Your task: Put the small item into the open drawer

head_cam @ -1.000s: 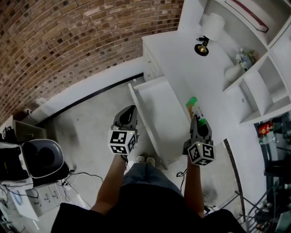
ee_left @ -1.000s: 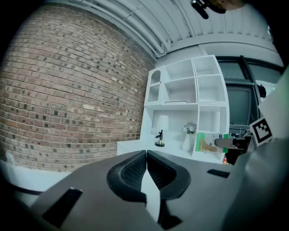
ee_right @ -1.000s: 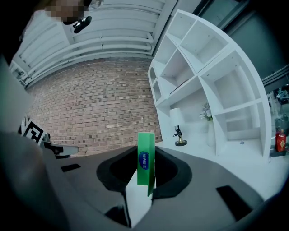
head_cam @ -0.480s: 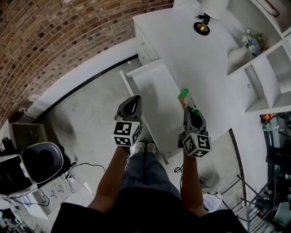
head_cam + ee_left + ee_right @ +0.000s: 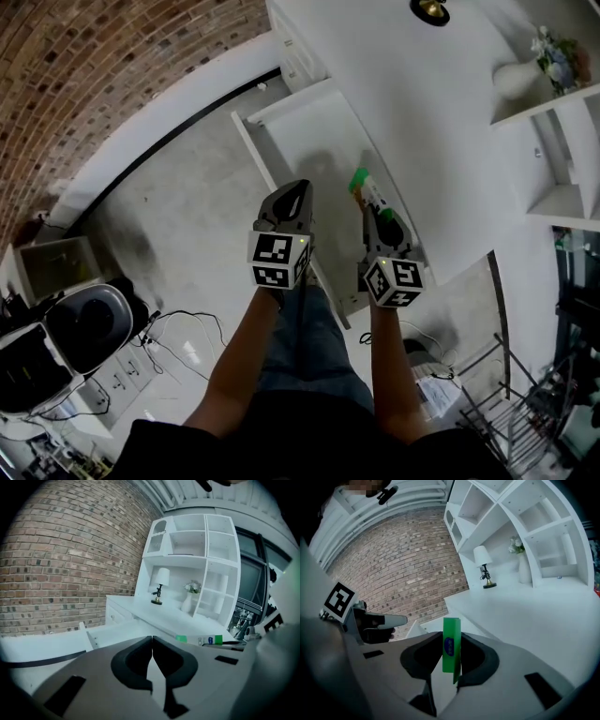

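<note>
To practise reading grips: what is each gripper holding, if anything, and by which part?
The right gripper clamps the green-and-white box by its near green end; the rest sticks out ahead. The left gripper is shut on nothing.

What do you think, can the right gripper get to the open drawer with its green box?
Probably yes. The right gripper holds the green box close by the open drawer, and nothing shows between them. The left gripper sits off to one side, out of the way.
</note>
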Available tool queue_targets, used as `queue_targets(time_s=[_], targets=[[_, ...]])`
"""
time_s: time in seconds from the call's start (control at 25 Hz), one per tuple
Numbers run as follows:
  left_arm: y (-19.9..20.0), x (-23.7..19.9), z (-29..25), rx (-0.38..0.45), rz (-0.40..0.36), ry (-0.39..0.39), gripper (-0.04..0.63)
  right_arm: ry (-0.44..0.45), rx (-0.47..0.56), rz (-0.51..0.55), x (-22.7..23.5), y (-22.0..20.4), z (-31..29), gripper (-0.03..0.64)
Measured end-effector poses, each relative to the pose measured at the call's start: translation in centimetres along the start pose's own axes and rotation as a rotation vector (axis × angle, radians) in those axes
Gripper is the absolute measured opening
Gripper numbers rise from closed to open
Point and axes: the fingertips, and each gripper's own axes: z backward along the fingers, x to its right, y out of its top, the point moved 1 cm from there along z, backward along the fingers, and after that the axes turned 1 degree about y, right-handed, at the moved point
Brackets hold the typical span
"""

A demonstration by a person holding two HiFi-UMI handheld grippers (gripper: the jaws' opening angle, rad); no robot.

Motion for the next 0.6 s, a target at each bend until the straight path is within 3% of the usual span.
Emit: queue_targets(time_s=[0.24,0.44,0.6], targets=[[-2.4,1.0,-1.8,-0.076,0.013,-0.023,0.023,-0.015,-0.098,-0.044,1.4,-3.9,-2.5,0.087],[-3.2,1.9,-2.5,-0.095,0.024,-0.045,0.023,0.045,-0.173,-0.184,2.0,-6.7,-4.0,0.087],[-3.4,2.1,-2.7,-0.102,0.028,-0.059,0.023,0.06,-0.238,-0.23,1.9,-8.4,-4.3,0.089]])
